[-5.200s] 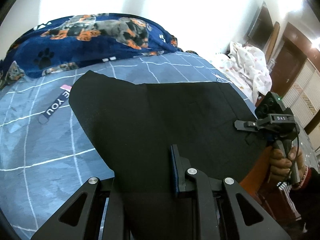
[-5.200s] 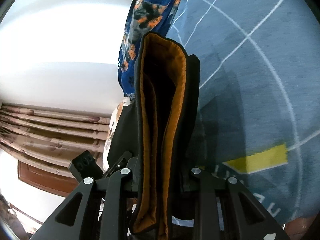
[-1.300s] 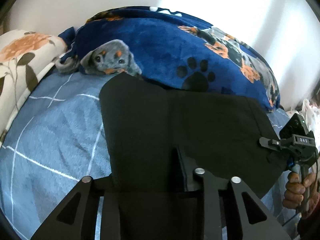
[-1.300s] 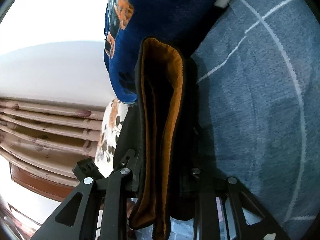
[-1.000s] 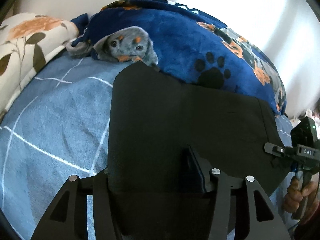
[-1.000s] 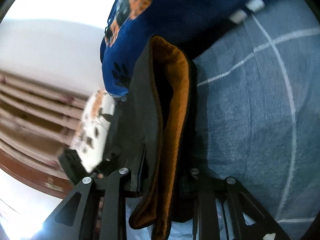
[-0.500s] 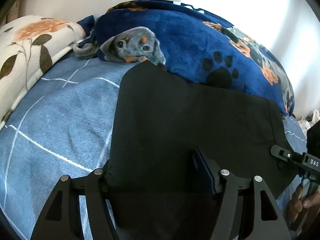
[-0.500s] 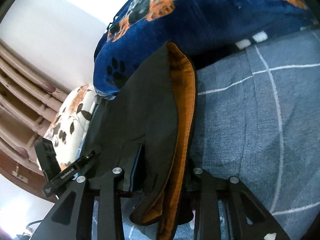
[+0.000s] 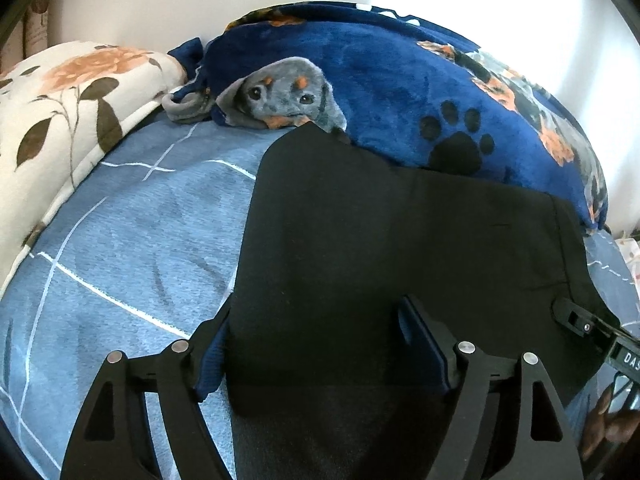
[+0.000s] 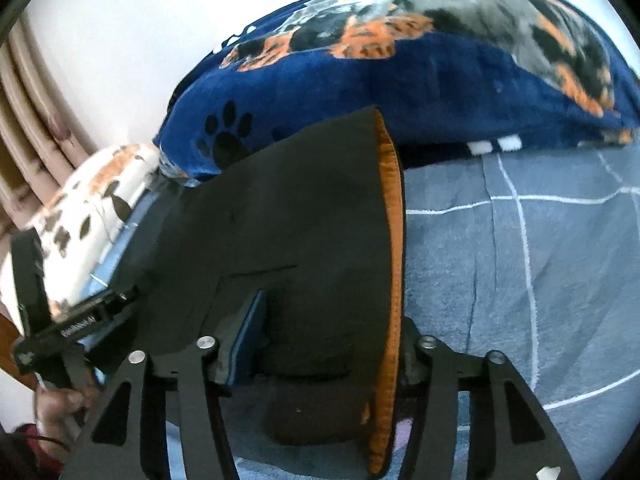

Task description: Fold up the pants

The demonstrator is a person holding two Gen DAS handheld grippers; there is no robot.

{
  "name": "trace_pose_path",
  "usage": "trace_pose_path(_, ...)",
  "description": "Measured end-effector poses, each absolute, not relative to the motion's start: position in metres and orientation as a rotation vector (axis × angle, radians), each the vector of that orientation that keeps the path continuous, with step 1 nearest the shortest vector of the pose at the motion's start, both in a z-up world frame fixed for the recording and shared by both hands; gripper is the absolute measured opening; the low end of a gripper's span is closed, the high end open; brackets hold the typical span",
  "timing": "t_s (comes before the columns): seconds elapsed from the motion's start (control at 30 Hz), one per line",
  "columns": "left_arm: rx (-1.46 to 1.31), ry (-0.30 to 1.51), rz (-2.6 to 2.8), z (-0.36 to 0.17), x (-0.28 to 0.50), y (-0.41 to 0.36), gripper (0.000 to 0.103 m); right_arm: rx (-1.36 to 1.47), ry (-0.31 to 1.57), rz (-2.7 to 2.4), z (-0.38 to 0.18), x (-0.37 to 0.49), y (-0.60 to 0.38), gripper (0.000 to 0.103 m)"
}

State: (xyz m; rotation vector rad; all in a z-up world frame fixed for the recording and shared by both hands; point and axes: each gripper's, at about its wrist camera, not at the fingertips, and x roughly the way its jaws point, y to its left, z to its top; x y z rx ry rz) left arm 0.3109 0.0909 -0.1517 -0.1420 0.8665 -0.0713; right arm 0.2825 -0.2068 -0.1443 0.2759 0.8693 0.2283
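Note:
The black pants [image 9: 384, 248] lie folded flat on the blue checked sheet [image 9: 132, 248], their far edge against a blanket. My left gripper [image 9: 316, 340] straddles their near end. Its jaws are opening, and the blue pads [image 9: 210, 354] stand off the cloth that lies between them. In the right wrist view the pants [image 10: 288, 216] show an orange lining [image 10: 394, 240] along their right edge. My right gripper [image 10: 330, 332] has this end between its jaws, which are opening too, with the left pad off the cloth. One right finger [image 9: 572, 316] rests at the pants' right corner.
A navy dog-print blanket [image 9: 420, 92] is heaped behind the pants. A floral quilt [image 9: 60, 104] lies at the left. A wall stands behind the bed, with curtains [image 10: 36, 112] at the left. A hand [image 10: 60, 404] holds the left gripper's handle.
Both grippers' jaws have spread and let go of the pants. The right gripper rolled, so the pants' orange-lined edge went from upright in its grip to lying on the bed.

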Motion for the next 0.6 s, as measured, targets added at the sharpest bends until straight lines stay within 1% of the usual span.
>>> trace_pose_path(0.17, -0.131, 0.864, -0.057, -0.151, 0.311, 0.090, 0.081, 0.229, 0.869, 0.196, -0.144, 0.282, -0.201, 0.057)
trace_pose_path(0.33, -0.111, 0.860, -0.039, -0.150, 0.310, 0.088, 0.083, 0.184, 0.871, 0.129, -0.143, 0.283, -0.195, 0.071)
trace_pose_path(0.37, -0.106, 0.859, -0.034, -0.150, 0.310, 0.087, 0.084, 0.182, 0.872, 0.116, -0.143, 0.283, -0.196, 0.072)
trace_pose_path(0.43, -0.095, 0.856, -0.021, -0.150, 0.310, 0.086, 0.086, 0.172, 0.874, 0.096, -0.142, 0.284, -0.196, 0.078)
trace_pose_path(0.5, -0.083, 0.853, -0.010, -0.150, 0.309, 0.084, 0.086, 0.156, 0.876, 0.072, -0.142, 0.284, -0.195, 0.082)
trace_pose_path(0.6, -0.070, 0.850, -0.001, -0.150, 0.309, 0.084, 0.087, 0.146, 0.879, 0.056, -0.143, 0.285, -0.194, 0.085)
